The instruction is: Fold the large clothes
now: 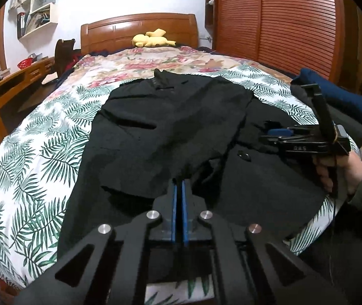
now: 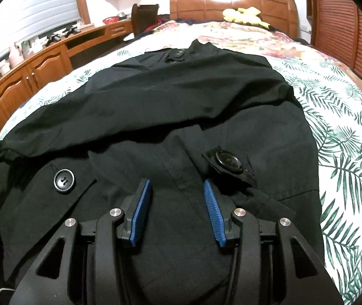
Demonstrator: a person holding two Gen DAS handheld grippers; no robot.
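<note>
At the near edge of the bed, the left gripper [image 1: 179, 185] has its blue pads pressed together, and in the right wrist view its tips pinch the bunched end of a sleeve [image 2: 130, 117] at the far left of the picture. So it is clenched on cloth. The right gripper [image 2: 178, 190] stands with its jaws parted, hovering low over the front placket of the black coat [image 1: 170, 132]; nothing sits between its pads, and whether they touch the fabric cannot be told.

The coat lies spread on the leaf-print bedcover [image 1: 28, 157], its collar toward the wooden headboard [image 1: 140, 29] and its hem toward the person. Its long axis thus runs along the bed, from the grippers away to the pillows. One sleeve crosses the chest slantwise, from the far right shoulder down to the left gripper. A large button [image 2: 64, 180] and a buttoned tab [image 2: 228, 164] show on the open lower front.

As a judgement, the folding is at an early stage: one sleeve is being brought inward, while the other side, the lower skirt and the lengthwise fold remain to be done.
</note>
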